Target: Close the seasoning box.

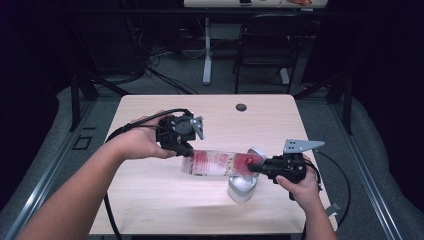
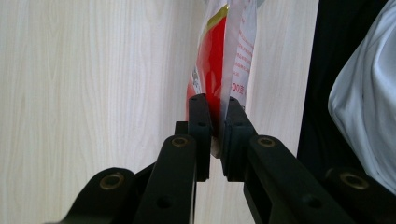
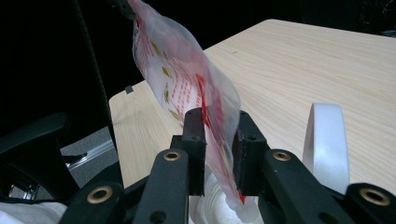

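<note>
The clear plastic pouch printed in red and white (image 1: 212,163) hangs stretched between both tools above the pale wooden table (image 1: 150,200). The left gripper (image 1: 184,148) pinches one end tight. The right gripper (image 1: 252,167) has the other end between its loosened jaws, directly over a white round lidded container (image 1: 242,189).

The pouch (image 1: 212,163) is suspended above the desk (image 1: 150,195), spanning crosswise between the left hand-held gripper (image 1: 184,148) at its left end and the right hand-held gripper (image 1: 254,167) at its right end. Its right end is over the container (image 1: 242,187), which stands on the desk toward the front right corner, just beside and below the right hand-held gripper. The container's hinged lid (image 3: 325,142) stands upright on the side facing the rear edge, and a cable hole (image 1: 241,107) lies near the rear edge, right of centre.
</note>
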Motion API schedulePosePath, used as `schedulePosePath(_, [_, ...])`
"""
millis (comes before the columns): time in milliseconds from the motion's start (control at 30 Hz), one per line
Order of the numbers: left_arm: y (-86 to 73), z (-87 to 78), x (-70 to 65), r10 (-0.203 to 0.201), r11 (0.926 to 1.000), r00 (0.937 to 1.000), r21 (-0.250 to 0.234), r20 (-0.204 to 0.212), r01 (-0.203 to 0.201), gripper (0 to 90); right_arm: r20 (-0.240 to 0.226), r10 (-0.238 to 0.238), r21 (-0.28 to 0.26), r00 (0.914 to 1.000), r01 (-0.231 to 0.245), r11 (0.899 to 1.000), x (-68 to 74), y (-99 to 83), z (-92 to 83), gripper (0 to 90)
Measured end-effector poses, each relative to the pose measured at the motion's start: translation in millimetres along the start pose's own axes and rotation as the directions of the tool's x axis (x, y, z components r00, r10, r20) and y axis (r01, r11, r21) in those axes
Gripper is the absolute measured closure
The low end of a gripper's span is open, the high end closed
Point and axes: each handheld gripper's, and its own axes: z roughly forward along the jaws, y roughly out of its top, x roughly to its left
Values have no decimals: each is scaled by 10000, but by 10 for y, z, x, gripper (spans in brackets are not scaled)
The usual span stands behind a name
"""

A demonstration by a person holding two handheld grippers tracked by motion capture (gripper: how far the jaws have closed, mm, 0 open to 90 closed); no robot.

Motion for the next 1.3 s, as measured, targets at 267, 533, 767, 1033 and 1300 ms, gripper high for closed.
schedulePosePath(267, [-131, 53, 5, -203, 9996, 9998, -212, 29, 204, 849, 78, -191, 355, 9998, 188, 9992, -3, -27, 60, 765])
schedulePosePath(533, [-250, 112, 17, -413, 9983, 9991, -397, 102, 417, 848, -46, -252, 637, 9997, 254, 9976, -26, -61, 105, 777])
schedulePosePath(767, [-298, 175, 13, -501, 9978, 9986, -421, 161, 507, 847, -135, -267, 646, 9996, 275, 9975, -37, -66, 103, 787])
schedulePosePath(1033, [-365, 238, 9, -567, 9971, 9980, -497, 262, 579, 846, -222, -424, 667, 9989, 437, 9968, -35, -68, 96, 792])
schedulePosePath(1300, [-428, 301, -3, -690, 9959, 9970, -564, 362, 710, 846, -250, -468, 716, 9986, 485, 9963, -31, -69, 110, 799])
